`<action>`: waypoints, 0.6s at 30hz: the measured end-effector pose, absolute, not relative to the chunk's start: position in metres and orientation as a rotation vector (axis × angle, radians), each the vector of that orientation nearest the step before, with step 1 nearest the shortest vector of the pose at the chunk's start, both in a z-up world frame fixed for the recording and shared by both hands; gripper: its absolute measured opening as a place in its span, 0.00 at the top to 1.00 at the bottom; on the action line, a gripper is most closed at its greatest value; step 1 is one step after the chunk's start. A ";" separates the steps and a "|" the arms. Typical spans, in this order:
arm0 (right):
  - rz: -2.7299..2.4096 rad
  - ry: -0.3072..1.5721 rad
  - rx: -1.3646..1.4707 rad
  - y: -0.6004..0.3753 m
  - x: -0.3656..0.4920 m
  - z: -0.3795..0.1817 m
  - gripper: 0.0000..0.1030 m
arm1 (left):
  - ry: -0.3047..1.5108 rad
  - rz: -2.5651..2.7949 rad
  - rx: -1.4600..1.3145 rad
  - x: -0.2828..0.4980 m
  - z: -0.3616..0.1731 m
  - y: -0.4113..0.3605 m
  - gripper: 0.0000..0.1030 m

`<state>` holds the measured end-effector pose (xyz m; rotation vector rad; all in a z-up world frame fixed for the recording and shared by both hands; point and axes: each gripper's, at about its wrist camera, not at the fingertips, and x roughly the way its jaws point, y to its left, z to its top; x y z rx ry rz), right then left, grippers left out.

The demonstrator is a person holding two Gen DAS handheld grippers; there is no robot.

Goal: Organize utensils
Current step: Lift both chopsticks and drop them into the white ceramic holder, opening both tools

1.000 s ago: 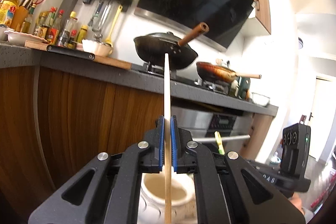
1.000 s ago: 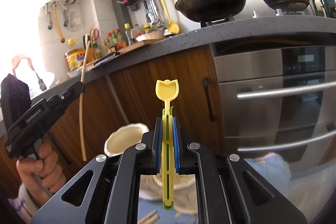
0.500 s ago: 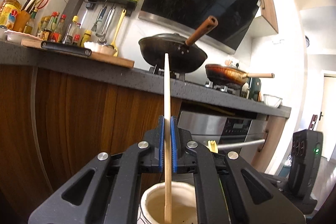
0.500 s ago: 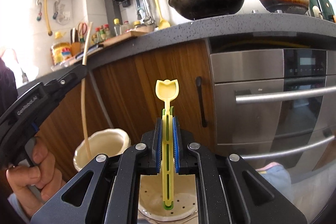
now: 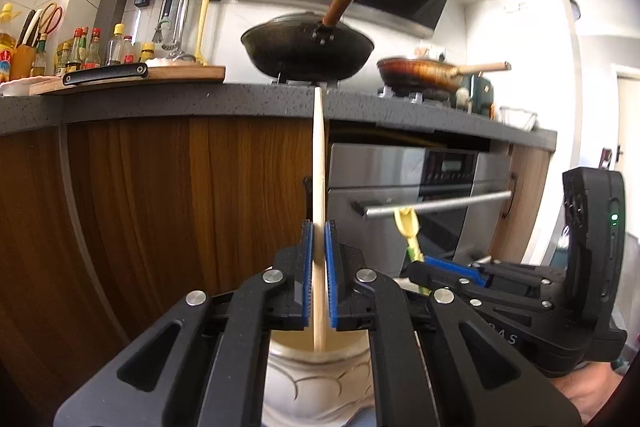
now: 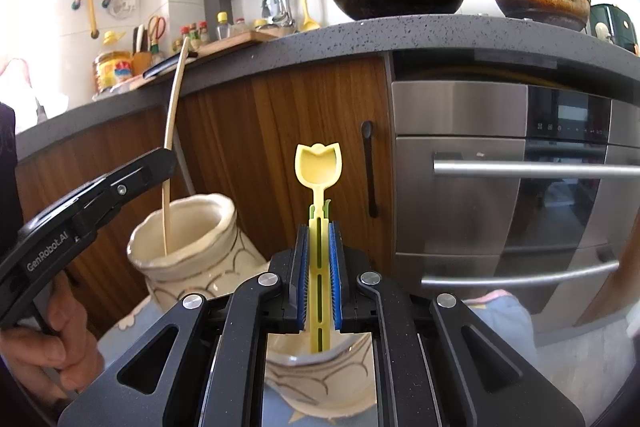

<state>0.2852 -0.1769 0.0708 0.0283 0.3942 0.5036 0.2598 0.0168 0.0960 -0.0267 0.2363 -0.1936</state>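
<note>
We list a thin wooden stick [image 5: 319,163], long axis upright, its upper tip level with the counter edge [image 5: 200,103] and its lower tip inside the mouth of a cream pot [image 6: 188,239]. The left gripper [image 5: 319,251] is clenched on the stick at mid-length, blue pads pressed to both sides. From the right wrist view the stick leans slightly, its foot well inside the rim.

We list next a yellow spoon [image 6: 318,171], long axis upright, tulip-shaped bowl on top, slotted handle pointing down into a second pot [image 6: 320,379]. The right gripper [image 6: 319,255] grips the handle tightly.

The two pots stand just beside each other on a pale blue cloth [image 6: 500,315], in front of wooden cabinet doors [image 6: 280,131] and an oven [image 6: 520,167]. A hand [image 6: 44,347] shows under the left gripper. Open room lies to the right of the pots, before the oven; the cabinet closes off the back.
</note>
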 end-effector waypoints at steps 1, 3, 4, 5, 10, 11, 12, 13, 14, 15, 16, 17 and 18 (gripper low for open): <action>0.500 0.401 0.020 -0.176 0.284 0.070 0.90 | 0.250 -0.180 -0.017 0.260 0.096 0.017 0.94; 0.498 0.414 0.010 -0.175 0.284 0.069 0.90 | 0.273 -0.170 -0.005 0.261 0.095 0.017 0.94; 0.495 0.421 0.004 -0.174 0.284 0.069 0.90 | 0.283 -0.164 0.001 0.262 0.095 0.017 0.94; 0.490 0.429 -0.006 -0.173 0.284 0.068 0.90 | 0.293 -0.161 0.006 0.263 0.095 0.017 0.94; 0.476 0.440 -0.031 -0.170 0.285 0.067 0.90 | 0.332 -0.156 0.013 0.267 0.091 0.017 0.94; 0.476 0.441 -0.033 -0.170 0.286 0.067 0.90 | 0.337 -0.154 0.015 0.268 0.091 0.016 0.94; 0.474 0.442 -0.036 -0.170 0.286 0.066 0.90 | 0.344 -0.153 0.018 0.269 0.090 0.016 0.94; 0.470 0.440 -0.040 -0.170 0.285 0.066 0.90 | 0.347 -0.153 0.020 0.270 0.089 0.016 0.94; 0.468 0.441 -0.043 -0.170 0.286 0.066 0.90 | 0.349 -0.153 0.021 0.270 0.089 0.016 0.94; 0.466 0.441 -0.045 -0.170 0.285 0.066 0.90 | 0.352 -0.151 0.024 0.271 0.088 0.016 0.94; 0.465 0.440 -0.046 -0.170 0.285 0.066 0.90 | 0.353 -0.148 0.028 0.271 0.087 0.015 0.94; 0.464 0.439 -0.048 -0.170 0.285 0.066 0.90 | 0.351 -0.147 0.031 0.270 0.087 0.015 0.94; 0.464 0.438 -0.049 -0.170 0.285 0.066 0.90 | 0.349 -0.144 0.030 0.270 0.088 0.015 0.94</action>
